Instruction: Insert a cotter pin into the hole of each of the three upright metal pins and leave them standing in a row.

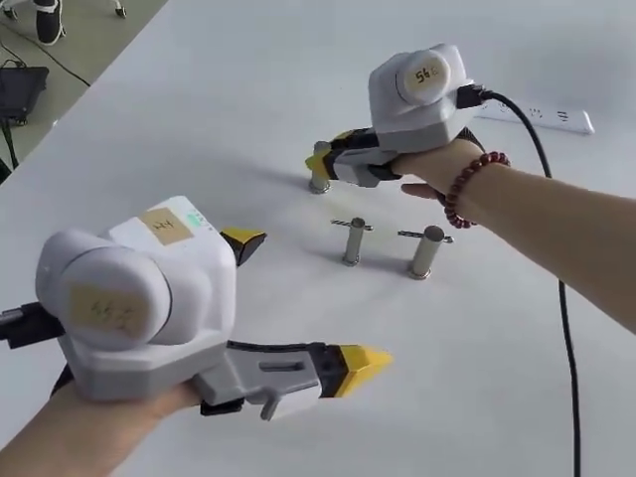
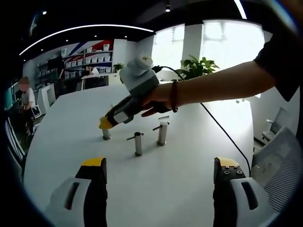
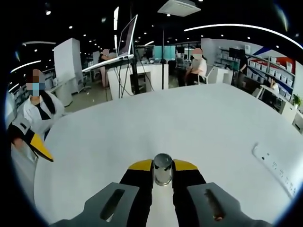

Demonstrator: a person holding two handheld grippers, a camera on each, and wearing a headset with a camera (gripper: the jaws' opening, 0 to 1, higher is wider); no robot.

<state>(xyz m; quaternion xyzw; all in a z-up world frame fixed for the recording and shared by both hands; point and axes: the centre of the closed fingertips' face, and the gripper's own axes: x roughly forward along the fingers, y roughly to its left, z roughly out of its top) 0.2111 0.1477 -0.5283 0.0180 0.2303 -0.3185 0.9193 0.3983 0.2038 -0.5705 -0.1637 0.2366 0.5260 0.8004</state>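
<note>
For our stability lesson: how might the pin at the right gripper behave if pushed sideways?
The pin is tall on a narrow base, so it would probably tip easily. Its round body suggests it would then roll. Shiny metal looks stiff, likely heavy for its size.

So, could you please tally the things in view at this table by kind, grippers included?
Upright metal pins: 3
Cotter pins, each through a pin: 2
Power strip: 1
Grippers, left gripper and right gripper: 2
Total: 8
</note>
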